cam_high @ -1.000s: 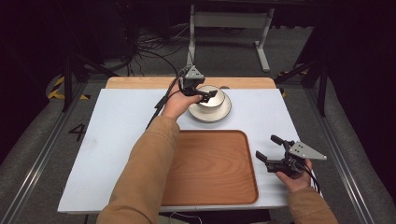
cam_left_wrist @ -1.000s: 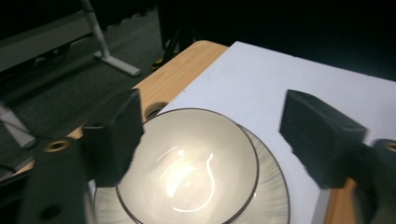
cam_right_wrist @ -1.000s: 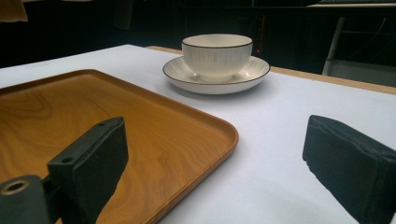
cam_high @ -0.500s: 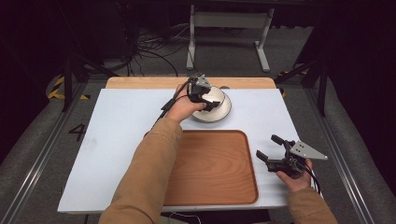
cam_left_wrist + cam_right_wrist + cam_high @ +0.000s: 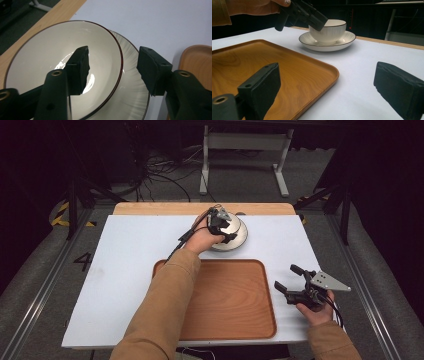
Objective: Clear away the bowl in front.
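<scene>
White bowl (image 5: 62, 65) rim sits between my left gripper's (image 5: 112, 67) half-open, just-closing jaws, unpinched; off-centre, it could tip off its saucer (image 5: 132, 92).

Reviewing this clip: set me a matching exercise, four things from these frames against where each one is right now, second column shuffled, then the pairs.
Things:
1. bowl
2. plate
3. wooden tray
4. right gripper

Places:
A. near edge of the table, middle
B. directly on the white table top, under another dish
C. right of the tray, jaws open, holding nothing
D. on the plate, left gripper astride its rim

Pairs: 1-D, 2-B, 3-A, 4-C
</scene>
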Available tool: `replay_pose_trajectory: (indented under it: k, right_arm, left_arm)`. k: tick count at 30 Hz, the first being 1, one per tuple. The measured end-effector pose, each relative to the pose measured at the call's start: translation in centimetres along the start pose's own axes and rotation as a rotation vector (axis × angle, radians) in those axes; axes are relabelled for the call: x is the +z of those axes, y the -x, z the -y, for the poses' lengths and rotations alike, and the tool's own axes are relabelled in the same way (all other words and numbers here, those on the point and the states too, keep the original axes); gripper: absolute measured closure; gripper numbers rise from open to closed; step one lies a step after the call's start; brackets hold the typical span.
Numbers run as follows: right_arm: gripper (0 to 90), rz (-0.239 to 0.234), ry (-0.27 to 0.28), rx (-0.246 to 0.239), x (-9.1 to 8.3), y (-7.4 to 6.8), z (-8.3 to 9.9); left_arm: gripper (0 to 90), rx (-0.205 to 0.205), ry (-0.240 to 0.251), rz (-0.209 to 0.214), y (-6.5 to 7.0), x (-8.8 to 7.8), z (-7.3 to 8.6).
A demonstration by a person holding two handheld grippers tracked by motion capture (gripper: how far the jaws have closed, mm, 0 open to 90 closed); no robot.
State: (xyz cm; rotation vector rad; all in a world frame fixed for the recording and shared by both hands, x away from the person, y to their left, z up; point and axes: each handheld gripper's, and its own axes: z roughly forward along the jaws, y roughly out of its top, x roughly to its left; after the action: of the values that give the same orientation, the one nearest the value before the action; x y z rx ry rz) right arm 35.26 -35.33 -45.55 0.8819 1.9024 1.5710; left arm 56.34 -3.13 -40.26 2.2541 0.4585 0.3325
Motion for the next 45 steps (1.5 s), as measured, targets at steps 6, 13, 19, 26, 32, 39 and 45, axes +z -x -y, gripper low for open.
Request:
replay_pose_trajectory:
  k: [6,13,19,26,32,39,45]
  right_arm:
    - [7.7,0.000,0.000,0.000,0.0,0.0,0.0]
    - [7.7,-0.001,0.000,-0.002,0.0,0.0,0.0]
    - [7.7,-0.002,-0.002,0.005,0.0,0.0,0.0]
    - [7.7,-0.006,-0.001,0.009,0.0,0.1,0.0]
    - [7.7,-0.006,-0.001,0.012,0.0,0.1,0.0]
    - [7.7,-0.005,0.002,0.024,0.0,0.2,0.0]
    - [7.7,-0.004,0.003,0.027,0.0,0.3,0.0]
  left_arm:
    - [45.6,0.014,-0.035,0.004,0.3,0.8,0.2]
    - [52.0,0.020,-0.092,-0.015,0.3,1.3,0.6]
    - [61.4,0.025,-0.113,-0.028,0.2,1.3,0.8]
    - [64.5,0.056,-0.108,-0.044,0.6,1.6,0.7]
    - [71.2,0.048,-0.106,-0.032,0.7,1.8,0.7]
    - [80.3,0.050,-0.120,-0.023,0.5,2.3,0.5]
    - [81.2,0.058,-0.143,-0.024,0.6,2.2,0.2]
